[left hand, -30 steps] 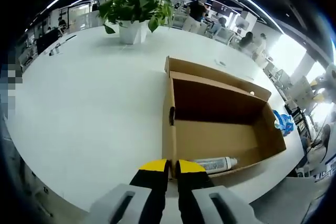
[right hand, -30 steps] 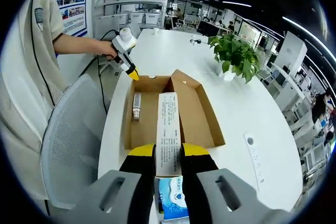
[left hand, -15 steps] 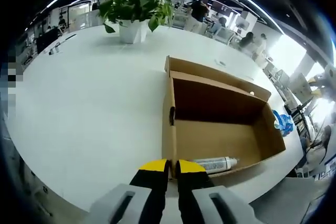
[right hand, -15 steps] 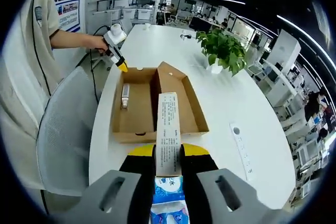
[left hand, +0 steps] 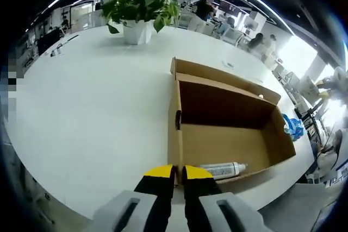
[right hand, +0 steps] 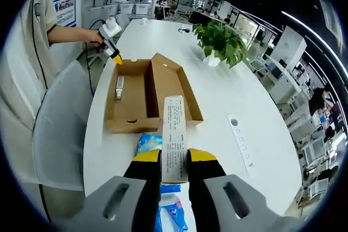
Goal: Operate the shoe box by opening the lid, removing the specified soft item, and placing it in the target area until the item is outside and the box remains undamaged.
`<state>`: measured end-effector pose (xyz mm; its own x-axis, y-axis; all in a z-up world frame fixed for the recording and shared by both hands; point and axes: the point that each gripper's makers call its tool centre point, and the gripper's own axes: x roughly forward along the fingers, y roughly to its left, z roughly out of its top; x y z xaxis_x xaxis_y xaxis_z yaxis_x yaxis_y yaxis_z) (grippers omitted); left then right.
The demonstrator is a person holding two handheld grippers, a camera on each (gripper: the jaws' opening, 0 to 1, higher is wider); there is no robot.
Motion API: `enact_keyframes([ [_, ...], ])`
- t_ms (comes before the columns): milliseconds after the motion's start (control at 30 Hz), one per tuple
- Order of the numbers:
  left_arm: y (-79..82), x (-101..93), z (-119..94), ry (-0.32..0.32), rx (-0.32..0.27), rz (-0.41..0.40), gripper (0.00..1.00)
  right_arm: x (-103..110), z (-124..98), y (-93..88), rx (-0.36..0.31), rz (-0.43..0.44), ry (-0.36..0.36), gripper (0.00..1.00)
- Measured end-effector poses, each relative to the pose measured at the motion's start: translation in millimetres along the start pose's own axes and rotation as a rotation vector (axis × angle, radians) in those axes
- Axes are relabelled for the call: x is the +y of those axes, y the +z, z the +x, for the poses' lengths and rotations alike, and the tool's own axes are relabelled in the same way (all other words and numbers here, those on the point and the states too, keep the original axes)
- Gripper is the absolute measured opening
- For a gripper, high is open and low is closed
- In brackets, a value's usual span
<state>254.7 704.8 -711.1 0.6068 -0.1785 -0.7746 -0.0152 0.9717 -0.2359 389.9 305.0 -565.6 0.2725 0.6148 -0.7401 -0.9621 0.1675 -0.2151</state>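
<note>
Now the right gripper (right hand: 174, 158) has its jaws clamped on a long white carton (right hand: 174, 137) with small print, which stands up between the yellow tips and points forward. Below and beside the jaws, blue and white soft packets (right hand: 148, 143) lie on the white tabletop (right hand: 217, 101), just near the short end of the shoe box (right hand: 147, 93). The box is open; its lid is folded back to the side and lies flat. Inside the box, close to the far end, there is a small tube (right hand: 118, 86). A person in a light shirt stands at the left of the right gripper view and holds the left gripper (right hand: 116, 58), whose yellow tip touches the far corner of the box. A flat white strip with a round button (right hand: 240, 140) lies on the tabletop to the right of the box, and a green plant in a white pot (right hand: 217, 39) stands further away.

In the left gripper view, the left gripper (left hand: 178, 172) has its jaws close together on the cardboard wall at the corner of the shoe box (left hand: 217, 118). The tube (left hand: 222, 170) lies inside, just beside the jaws. A blue packet (left hand: 294, 126) shows beyond the far end of the box. The plant (left hand: 141, 9) stands well apart on the tabletop (left hand: 92, 101).
</note>
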Motion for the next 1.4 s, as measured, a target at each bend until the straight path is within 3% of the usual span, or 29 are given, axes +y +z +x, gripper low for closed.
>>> enact_keyframes([
  [867,0.0,0.1,1.3,-0.002,0.018,0.004,0.06,-51.6,7.9,-75.2,0.109,0.021,-0.024,0.15],
  [1400,-0.2,1.2,3.8,0.020,0.039,0.011,0.05,-60.6,24.6,-136.5,0.220,0.010,0.029,0.15],
])
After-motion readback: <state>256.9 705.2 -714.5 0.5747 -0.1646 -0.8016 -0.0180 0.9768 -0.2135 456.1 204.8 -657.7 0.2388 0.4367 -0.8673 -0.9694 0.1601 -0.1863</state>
